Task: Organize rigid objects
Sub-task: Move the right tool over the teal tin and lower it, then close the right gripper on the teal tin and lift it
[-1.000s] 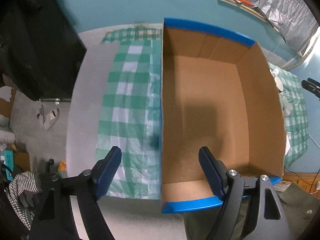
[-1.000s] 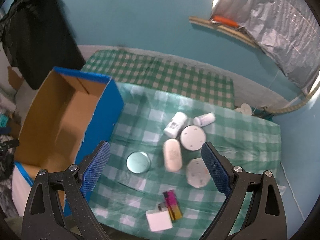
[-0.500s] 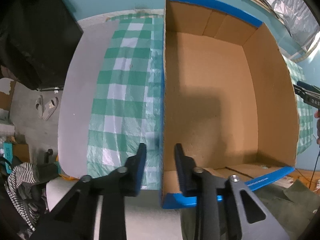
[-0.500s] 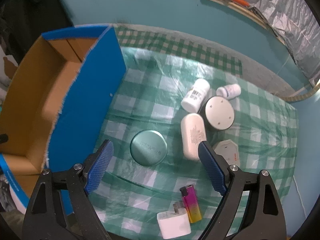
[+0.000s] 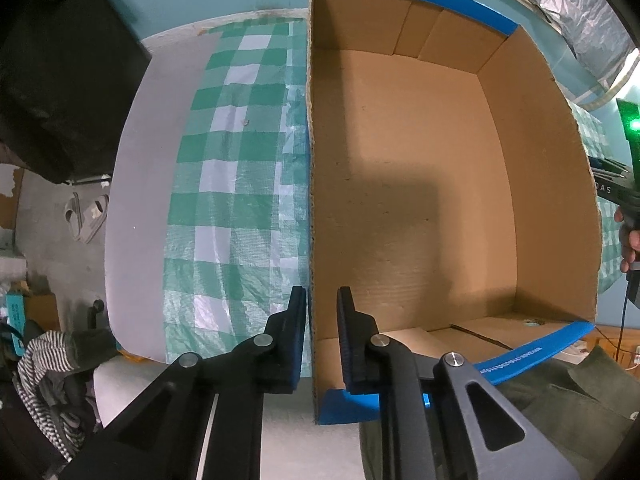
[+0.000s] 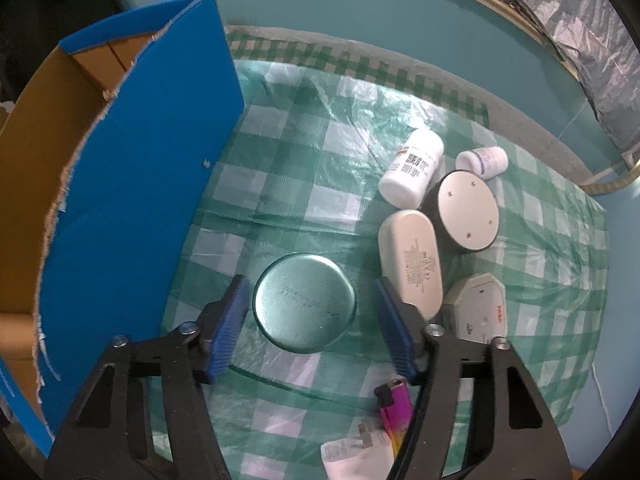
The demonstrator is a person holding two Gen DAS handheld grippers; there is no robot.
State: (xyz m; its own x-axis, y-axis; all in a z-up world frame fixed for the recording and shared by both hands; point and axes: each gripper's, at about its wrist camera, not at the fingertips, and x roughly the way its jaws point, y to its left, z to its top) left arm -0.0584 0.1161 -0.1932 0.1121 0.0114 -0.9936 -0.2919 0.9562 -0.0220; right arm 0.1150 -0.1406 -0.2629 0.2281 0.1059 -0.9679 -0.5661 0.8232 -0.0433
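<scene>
- Here, the left tongs [image 5: 322, 316] are clamping the cardboard box's [image 5: 310, 200] side wall.
- The right tongs [image 6: 310, 308] are closing around the round tin [image 6: 304, 302], pads not touching yet.

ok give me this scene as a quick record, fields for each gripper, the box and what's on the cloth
left gripper: shut on the box wall, one finger outside, one inside
right gripper: jaws closing around the round tin, pads not yet touching it
box: cardboard, blue outside, nothing seen inside
cloth: green and white check
beside the tin: white oval case, black and silver puck, two white bottles lying down
near edge: purple lighter, white charger plug, white angular device
</scene>
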